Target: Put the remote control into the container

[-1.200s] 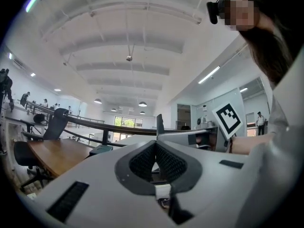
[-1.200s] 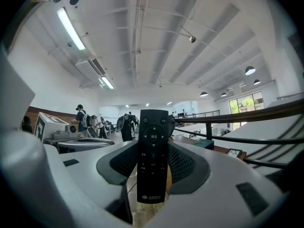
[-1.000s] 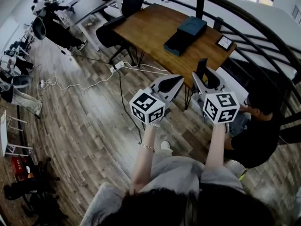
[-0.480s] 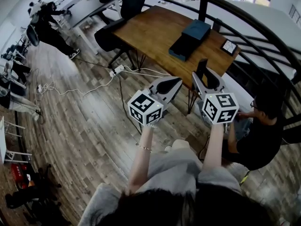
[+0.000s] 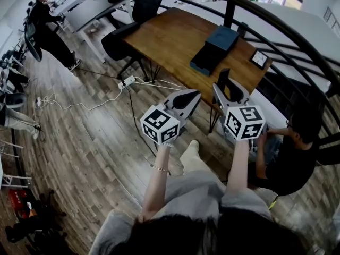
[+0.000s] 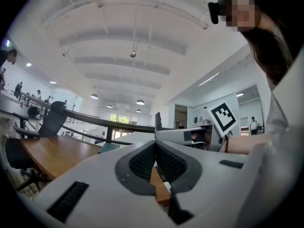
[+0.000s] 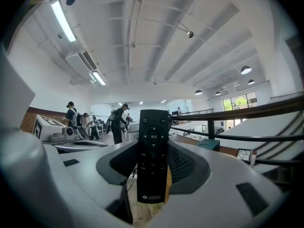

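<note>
A black remote control (image 7: 153, 156) stands upright between the jaws of my right gripper (image 7: 153, 167), which is shut on it. In the head view the remote (image 5: 223, 79) sticks up from the right gripper (image 5: 228, 92), held out over the wooden floor short of the table. My left gripper (image 5: 192, 96) is beside it at the same height, jaws closed together with nothing between them (image 6: 155, 148). The container, a dark teal open box (image 5: 214, 43), lies on the wooden table (image 5: 164, 36) ahead; it also shows small and far off as the teal box (image 7: 209, 144).
A black railing (image 5: 297, 33) curves behind the table. A seated person in black (image 5: 289, 153) is at the right, close to the right gripper. An office chair (image 5: 125, 33) stands at the table's left, with a power strip and cables (image 5: 127, 82) on the floor. A small framed screen (image 5: 260, 59) sits on the table's right end.
The view has moved forward towards the table over the floor. Both grippers keep the same pose, the remote still held in the right one.
</note>
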Motion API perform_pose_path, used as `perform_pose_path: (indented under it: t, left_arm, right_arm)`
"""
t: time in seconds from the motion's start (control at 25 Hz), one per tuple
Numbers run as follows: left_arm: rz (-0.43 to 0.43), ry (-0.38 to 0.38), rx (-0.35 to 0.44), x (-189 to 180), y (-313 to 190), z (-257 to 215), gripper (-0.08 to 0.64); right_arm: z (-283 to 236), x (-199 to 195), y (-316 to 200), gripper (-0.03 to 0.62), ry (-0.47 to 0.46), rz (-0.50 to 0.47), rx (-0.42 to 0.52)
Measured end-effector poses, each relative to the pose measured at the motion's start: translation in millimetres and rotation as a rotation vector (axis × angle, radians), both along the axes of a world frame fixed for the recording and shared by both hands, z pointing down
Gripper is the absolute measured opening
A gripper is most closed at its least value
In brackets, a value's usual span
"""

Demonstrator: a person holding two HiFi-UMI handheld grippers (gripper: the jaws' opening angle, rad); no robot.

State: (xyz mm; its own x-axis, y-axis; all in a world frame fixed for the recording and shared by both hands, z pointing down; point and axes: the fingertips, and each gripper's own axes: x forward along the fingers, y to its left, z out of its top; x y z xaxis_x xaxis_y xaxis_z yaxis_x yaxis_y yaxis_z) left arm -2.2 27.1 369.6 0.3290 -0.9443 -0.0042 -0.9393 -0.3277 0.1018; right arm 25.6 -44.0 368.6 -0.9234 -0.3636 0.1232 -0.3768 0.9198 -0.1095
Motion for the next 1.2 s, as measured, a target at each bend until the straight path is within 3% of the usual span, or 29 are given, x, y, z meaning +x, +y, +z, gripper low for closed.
perform_pose_path:
  t: [0.2,0.52,1.0,1.2]
  left_arm:
    - [0.024,-0.003,-0.007,-30,-35,3,0.003]
    - [0.075,0.004,-0.048,-49,-84,10,0.003]
    - [0.076,-0.016,-0.063,-109,-160,13,0.003]
    - [0.084,-0.015,-0.067,-113,-175,14,0.003]
  right_arm:
    - [7,-32,-33,0.202,0.007,0.015,-0.014]
    - [14,-51,-82,0.202,0.034,0.051,-0.049]
    - [23,-113,-158,0.202,0.060,0.028,-0.064]
    - [24,-118,-171,0.202,0.073,0.030,-0.068]
